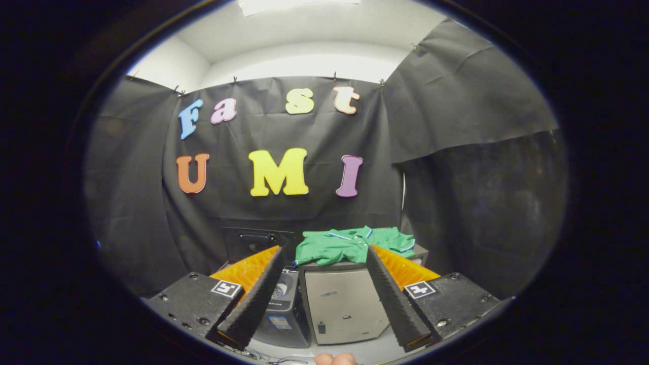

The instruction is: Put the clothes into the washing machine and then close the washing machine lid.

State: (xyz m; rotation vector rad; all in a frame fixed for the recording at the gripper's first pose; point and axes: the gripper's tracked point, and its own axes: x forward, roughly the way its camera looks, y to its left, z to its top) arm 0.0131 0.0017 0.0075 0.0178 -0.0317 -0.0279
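Booth: black cloth walls point(127, 213) on three sides, white ceiling above with a bright strip where the cloth stops. We're looking forward along the gripper point(324, 291).
Jaws: spread wide, nothing between the pads, no contact with anything. We see both fingers point(253, 299) angled outward, ridged inner faces toward each other.
Markers: a small square black-and-white tag point(226, 288) on the left finger block, and a matching tag on the right block; pattern only, no readable text.
Clothes: green garment point(350, 244) with white-and-blue trim, crumpled, lying on top of a light grey cabinet point(345, 304), beyond the fingertips and roughly centred between them, slightly toward the right finger. Not touched.
Cabinet: boxy, pale front, dark top edge, small dark fitting low on the front. No legible label.
Washing machine: dark unit point(284, 304) just left of the cabinet, partly hidden behind the left finger. Lid point(258, 243) looks raised, standing dark against the cloth behind it. Round whitish graphic and a small bluish sticker on the front; too small and blurred, we can't read brand or text.
Floor: pale surface point(355, 352) below the cabinet, thin cables lying on it near the left finger.
Person: fingertips point(334, 359) just showing at the bottom between the two fingers.
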